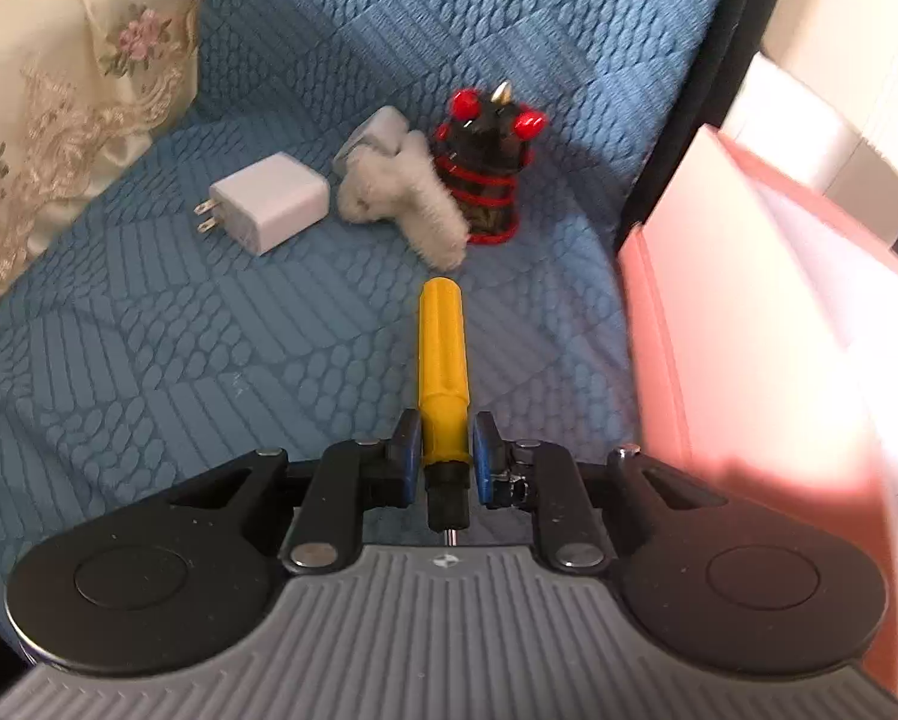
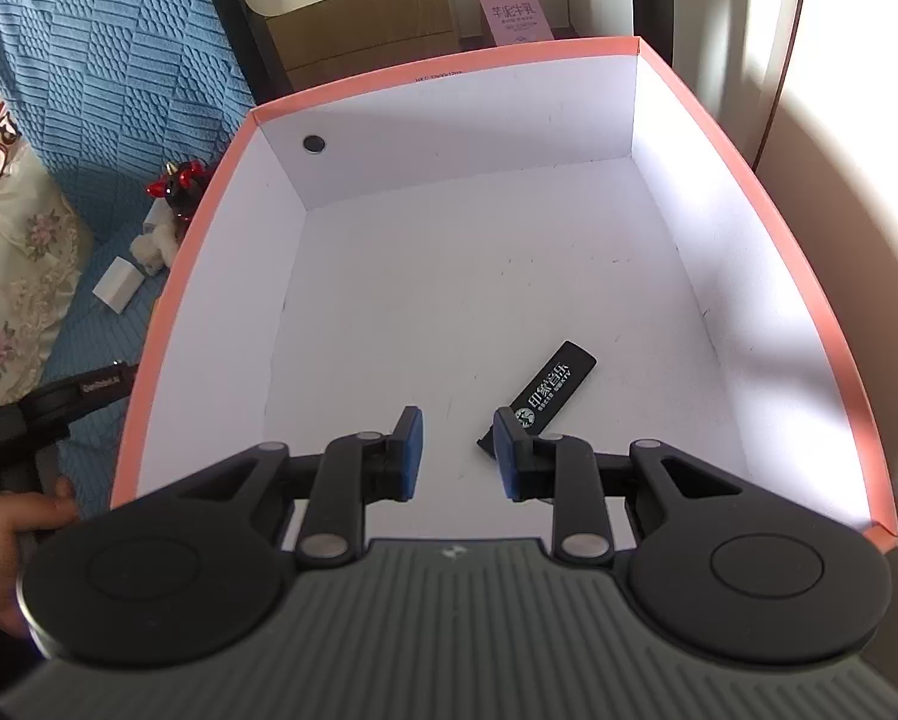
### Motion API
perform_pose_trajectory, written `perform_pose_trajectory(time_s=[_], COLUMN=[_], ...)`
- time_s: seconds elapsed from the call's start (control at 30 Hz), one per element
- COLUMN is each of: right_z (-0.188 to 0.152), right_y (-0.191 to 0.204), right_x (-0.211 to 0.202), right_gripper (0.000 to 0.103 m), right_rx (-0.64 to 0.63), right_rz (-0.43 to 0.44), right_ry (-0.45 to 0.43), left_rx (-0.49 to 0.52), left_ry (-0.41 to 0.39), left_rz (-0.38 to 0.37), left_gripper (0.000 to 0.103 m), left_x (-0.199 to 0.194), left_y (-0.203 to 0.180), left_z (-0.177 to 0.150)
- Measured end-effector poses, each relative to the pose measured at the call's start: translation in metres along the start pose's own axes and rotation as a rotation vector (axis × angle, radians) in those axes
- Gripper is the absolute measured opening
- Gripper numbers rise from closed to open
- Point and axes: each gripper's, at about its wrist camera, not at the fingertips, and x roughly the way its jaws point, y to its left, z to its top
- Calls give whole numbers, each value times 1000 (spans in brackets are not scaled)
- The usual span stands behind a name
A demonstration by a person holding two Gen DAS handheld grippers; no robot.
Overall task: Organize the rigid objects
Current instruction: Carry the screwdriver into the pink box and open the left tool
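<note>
While the left hand-held gripper (image 1: pixel 446 456) sits low over the blue quilted bed cover (image 1: pixel 149 360), its jaws are narrow around the collar end of a yellow-handled screwdriver (image 1: pixel 443 360); whether the pads actually press it I cannot tell, a thin gap shows on the right side. Beyond, left to right: white charger plug (image 1: pixel 272 204), fuzzy white toy (image 1: pixel 401 198), black-and-red figurine (image 1: pixel 491 162), then the pink box wall (image 1: pixel 689 330). Right wrist view: right hand-held gripper (image 2: pixel 458 450) hovers inside the pink-rimmed box (image 2: pixel 797 276), jaws partly apart, holding nothing; 1 black card-like item (image 2: pixel 554 390) lies on the box floor just beside its right finger. Step in hand, by my reading: securing the screwdriver. Next move calls for a firm pinch, a lift, and a carry rightward over the rim.
</note>
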Motion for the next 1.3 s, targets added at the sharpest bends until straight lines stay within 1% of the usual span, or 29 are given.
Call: perform_pose_trajectory(time_s=[0.13,0.3,0.57,0.63,0.73,0.87,1.03,1.17,1.3], right_z=[-1,-3,-1,-1,-1,-2,-5,-5,-4], right_y=[0,1,2,2,0,-5,-11,-17,-18], right_x=[-2,-6,-11,-12,-13,-12,-15,-19,-25], right_gripper=[29,29,29,29,29,29,29,29,29], right_rx=[9,14,4,2,1,6,8,23,32], right_rz=[-4,-3,-5,-9,-19,-34,-52,-69,-85], right_ry=[-8,-10,-29,-34,-42,-36,-36,-40,-51], left_rx=[-1,-13,6,12,-8,43,97,128,135], left_ry=[-19,-59,-133,-138,-125,-97,-22,29,43], left_rz=[-39,-98,-229,-258,-341,-380,-403,-422,-428], left_gripper=[21,21,21,21,21,21,21,21,21], left_x=[-14,-42,-95,-103,-111,-109,-92,-85,-85], left_y=[-7,-15,-45,-53,-67,-94,-123,-134,-136], left_z=[10,29,57,60,61,50,30,19,15])
